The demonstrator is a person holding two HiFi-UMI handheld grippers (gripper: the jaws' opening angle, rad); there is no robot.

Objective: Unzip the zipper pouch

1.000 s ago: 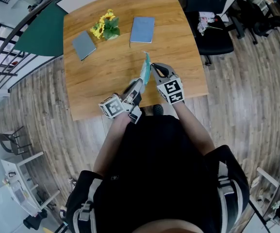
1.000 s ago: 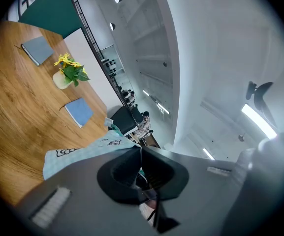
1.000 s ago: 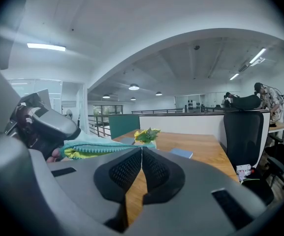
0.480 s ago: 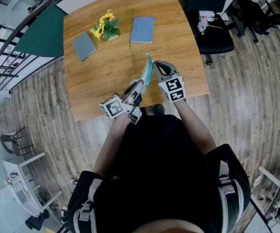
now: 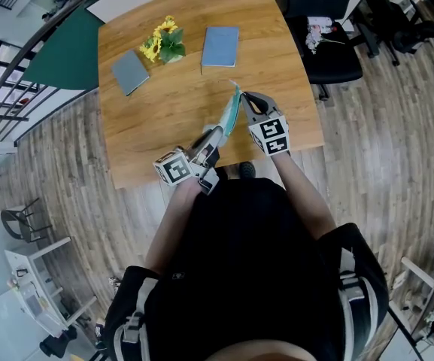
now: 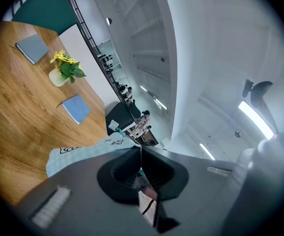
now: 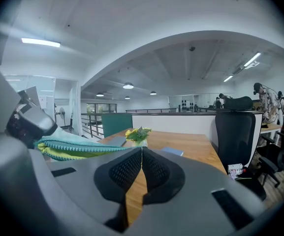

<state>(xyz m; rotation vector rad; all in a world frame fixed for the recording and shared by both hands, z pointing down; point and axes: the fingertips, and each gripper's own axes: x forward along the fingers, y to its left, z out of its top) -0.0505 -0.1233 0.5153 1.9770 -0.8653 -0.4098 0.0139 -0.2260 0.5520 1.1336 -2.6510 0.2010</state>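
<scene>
The teal zipper pouch (image 5: 229, 111) hangs in the air over the wooden table (image 5: 156, 119), stretched between both grippers. My left gripper (image 5: 216, 132) is shut on its near end; in the left gripper view the pale checked cloth (image 6: 80, 151) runs into the closed jaws (image 6: 141, 149). My right gripper (image 5: 243, 97) is shut at the pouch's far end. In the right gripper view the zipper teeth and a yellow-green lining (image 7: 75, 149) lead up to the closed jaws (image 7: 142, 149); the pull itself is hidden between the pads.
A small vase of sunflowers (image 5: 164, 40) stands at the table's back, with a grey notebook (image 5: 130, 71) to its left and a blue notebook (image 5: 220, 47) to its right. A black office chair (image 5: 329, 47) stands beside the table's right edge.
The right gripper and the pouch's far end have shifted slightly away and to the right. The left gripper has stayed put.
</scene>
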